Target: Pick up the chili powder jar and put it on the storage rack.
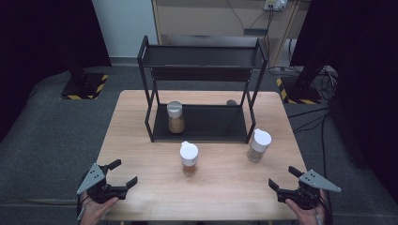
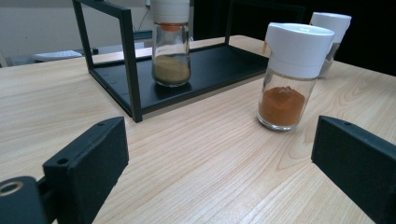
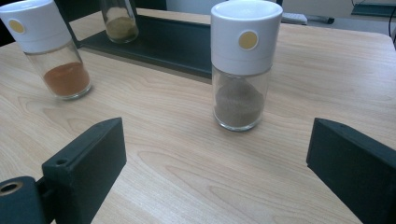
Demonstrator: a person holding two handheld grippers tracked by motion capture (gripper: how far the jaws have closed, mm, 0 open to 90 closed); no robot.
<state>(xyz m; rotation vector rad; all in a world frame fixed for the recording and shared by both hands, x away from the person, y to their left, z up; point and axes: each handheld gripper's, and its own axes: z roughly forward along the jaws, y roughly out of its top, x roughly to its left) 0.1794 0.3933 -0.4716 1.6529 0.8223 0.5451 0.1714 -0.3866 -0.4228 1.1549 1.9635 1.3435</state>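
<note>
High view: my left gripper (image 1: 123, 172) sits at the near left corner of the table (image 1: 141, 117), jaws spread wide, nothing between them. My right gripper (image 1: 280, 178) is at the near right corner, jaws also apart and empty. Both are well apart from the jars.

Nearest the left gripper is the orange-spice jar (image 1: 189, 158), upright on bare wood in front of the black rack (image 1: 202, 56). Nearest the right gripper is the grey-spice jar (image 1: 258, 145), upright, just beside the rack's front right leg. A third jar, the tan-spice jar (image 1: 176, 117), stands on the rack's lower shelf, left side.

Left gripper view: I see the orange-spice jar (image 2: 288, 77) ahead and to the right, the powder heaped inside, and the tan-spice jar (image 2: 171, 44) has an orange collar under its cap, which the high view doesn't resolve.

Right gripper view: the grey-spice jar (image 3: 243, 65) is dead ahead between the jaws' line, and its white cap carries a round yellow dot; the orange-spice jar (image 3: 49, 49) has the same dot. No readable writing or brand on any jar.
</note>
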